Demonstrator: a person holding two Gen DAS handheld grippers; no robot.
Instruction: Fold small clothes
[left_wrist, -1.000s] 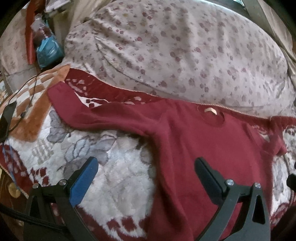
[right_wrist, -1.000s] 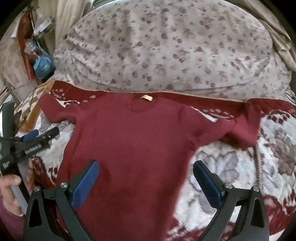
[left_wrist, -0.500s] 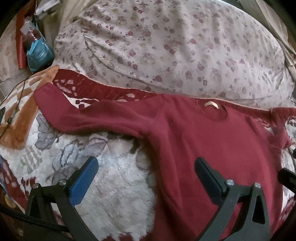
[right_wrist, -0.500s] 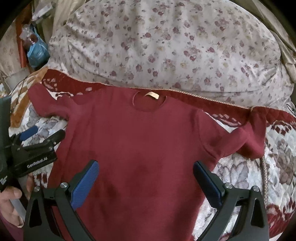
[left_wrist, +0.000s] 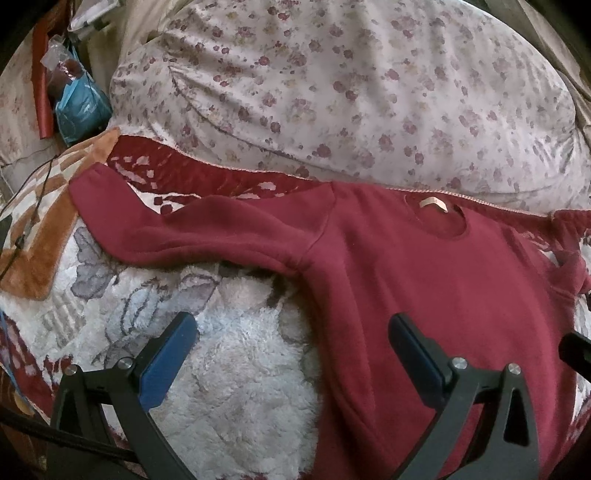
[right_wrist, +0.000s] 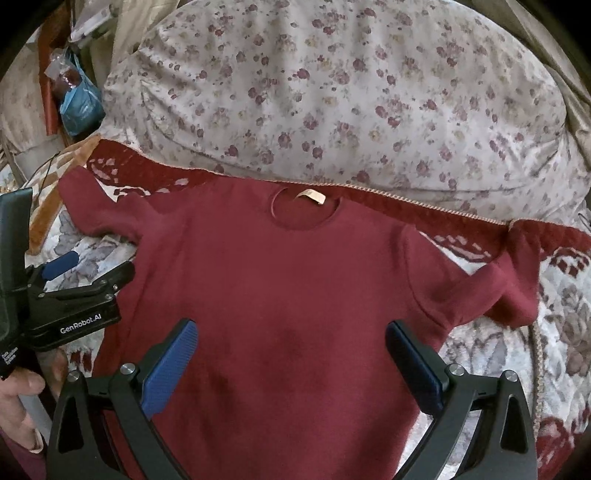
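A small dark red long-sleeved sweater lies flat on a fluffy patterned blanket, neck with a tan label toward the far side. Its left sleeve stretches out to the left. Its right sleeve is bent at the right. My left gripper is open and empty above the sweater's left edge, under the armpit. It also shows at the left of the right wrist view. My right gripper is open and empty above the middle of the sweater's body.
A big floral quilt is heaped behind the sweater. The blanket has a red border. A blue bag and clutter sit at the far left. A thin cord lies at the left.
Both grippers have moved forward and toward the sweater, which now looks larger and more centred. Both stay open. The sweater has not moved.
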